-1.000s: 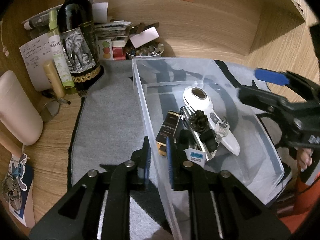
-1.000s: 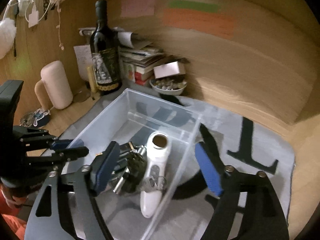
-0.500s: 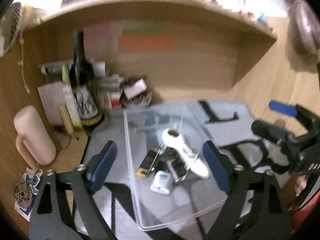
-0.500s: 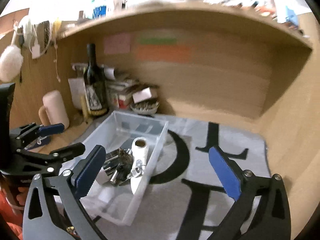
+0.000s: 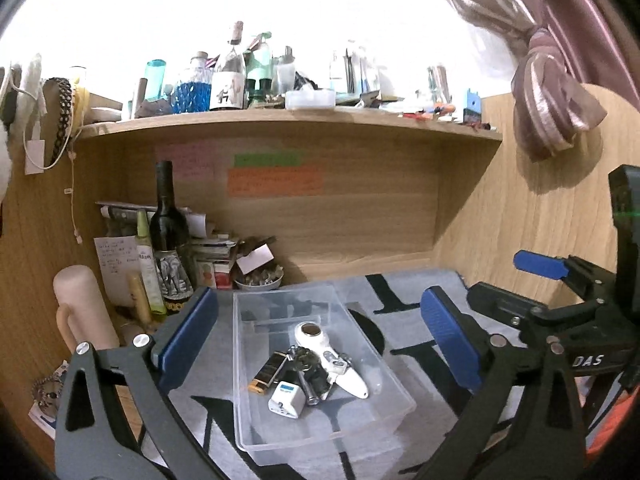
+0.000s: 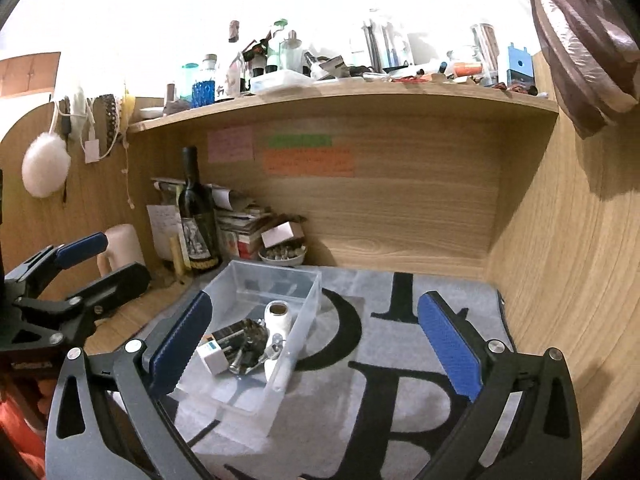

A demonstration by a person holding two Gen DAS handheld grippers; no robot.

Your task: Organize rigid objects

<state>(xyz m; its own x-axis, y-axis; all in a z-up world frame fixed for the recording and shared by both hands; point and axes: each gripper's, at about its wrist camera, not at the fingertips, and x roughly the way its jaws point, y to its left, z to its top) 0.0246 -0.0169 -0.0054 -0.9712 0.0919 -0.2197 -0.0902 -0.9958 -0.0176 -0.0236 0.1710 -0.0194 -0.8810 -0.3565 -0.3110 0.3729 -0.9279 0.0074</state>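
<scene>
A clear plastic bin (image 5: 248,360) stands on a grey mat and also shows in the right wrist view (image 6: 308,300). In it lie a white handheld device (image 5: 316,338), a white plug adapter (image 5: 285,399), a black-and-gold lighter (image 5: 266,372) and dark metal parts (image 5: 310,376). My left gripper (image 5: 320,344) is open and empty, held back from and above the bin. My right gripper (image 6: 316,340) is open and empty, back from the bin's right side. The device (image 6: 278,314) and adapter (image 6: 213,356) also show in the right wrist view.
A wine bottle (image 5: 168,236), a cream mug (image 5: 82,312), stacked books (image 5: 214,252) and a small bowl (image 5: 258,278) crowd the desk's back left. A cluttered shelf (image 5: 288,118) runs overhead. The grey mat with black letters (image 6: 400,360) spreads to the right. Wooden walls enclose the desk.
My left gripper has opened from shut at the bin's wall. Both grippers have pulled back and up from the bin, so the whole desk and shelf show.
</scene>
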